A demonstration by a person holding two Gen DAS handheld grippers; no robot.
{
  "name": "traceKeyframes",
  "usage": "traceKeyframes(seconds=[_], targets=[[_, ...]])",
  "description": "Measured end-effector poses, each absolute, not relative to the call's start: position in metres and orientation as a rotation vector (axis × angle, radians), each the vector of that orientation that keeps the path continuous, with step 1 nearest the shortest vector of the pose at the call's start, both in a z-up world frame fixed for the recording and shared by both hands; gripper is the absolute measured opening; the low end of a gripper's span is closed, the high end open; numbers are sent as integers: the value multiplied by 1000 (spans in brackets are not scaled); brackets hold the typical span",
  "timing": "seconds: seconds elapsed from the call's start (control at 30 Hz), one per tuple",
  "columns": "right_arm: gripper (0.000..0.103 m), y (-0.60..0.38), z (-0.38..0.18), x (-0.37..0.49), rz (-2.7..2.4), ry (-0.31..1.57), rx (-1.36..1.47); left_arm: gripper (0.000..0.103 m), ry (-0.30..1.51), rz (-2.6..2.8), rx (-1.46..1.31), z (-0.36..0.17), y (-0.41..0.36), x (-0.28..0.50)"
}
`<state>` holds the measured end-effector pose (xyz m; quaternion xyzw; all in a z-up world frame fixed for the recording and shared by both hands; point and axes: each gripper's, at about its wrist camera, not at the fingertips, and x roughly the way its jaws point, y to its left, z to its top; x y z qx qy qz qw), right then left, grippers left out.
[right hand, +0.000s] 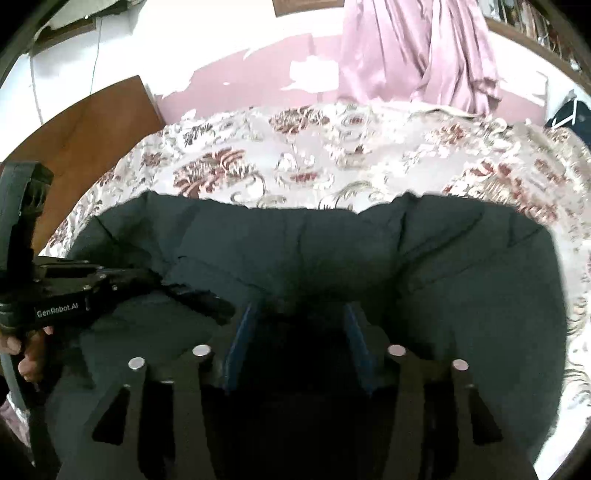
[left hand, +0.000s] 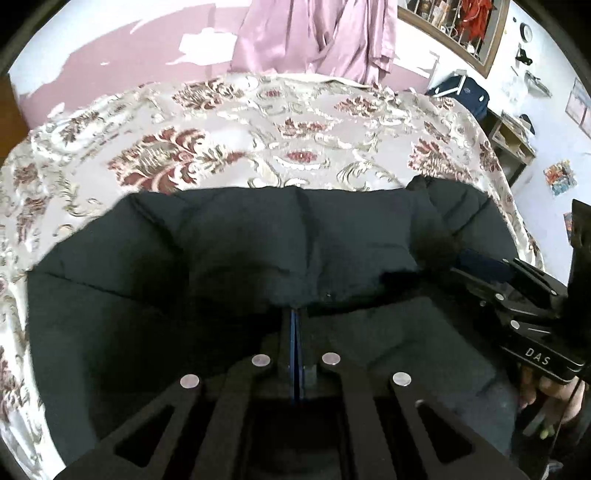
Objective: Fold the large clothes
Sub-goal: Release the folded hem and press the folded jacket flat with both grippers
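Observation:
A large black padded jacket lies on a floral bedspread and fills the lower half of both views. My left gripper is shut, its blue pads pressed together on a fold of the jacket's near edge. My right gripper is open, its blue pads wide apart, resting at the jacket's near edge with dark cloth between them. The right gripper shows at the right of the left wrist view. The left gripper shows at the left of the right wrist view, its tip in the cloth.
The bedspread extends beyond the jacket to a pink wall with a hanging pink curtain. A wooden board stands at the bed's left. A small shelf and a blue bag stand at the right.

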<state>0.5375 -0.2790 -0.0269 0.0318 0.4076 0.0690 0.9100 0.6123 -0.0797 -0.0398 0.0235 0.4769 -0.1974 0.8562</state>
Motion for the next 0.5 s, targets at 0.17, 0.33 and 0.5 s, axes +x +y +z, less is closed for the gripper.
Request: traceKeyframes(seconds=[0.17, 0.33, 0.5], targets=[[70, -277, 4, 527, 103, 823, 64, 65, 976, -359, -30, -12, -67, 594], [87, -282, 34, 507, 73, 781, 51, 91, 834, -280, -155, 24, -44, 567], [99, -284, 65, 482, 58, 728, 62, 96, 785, -241, -101, 51, -44, 538]])
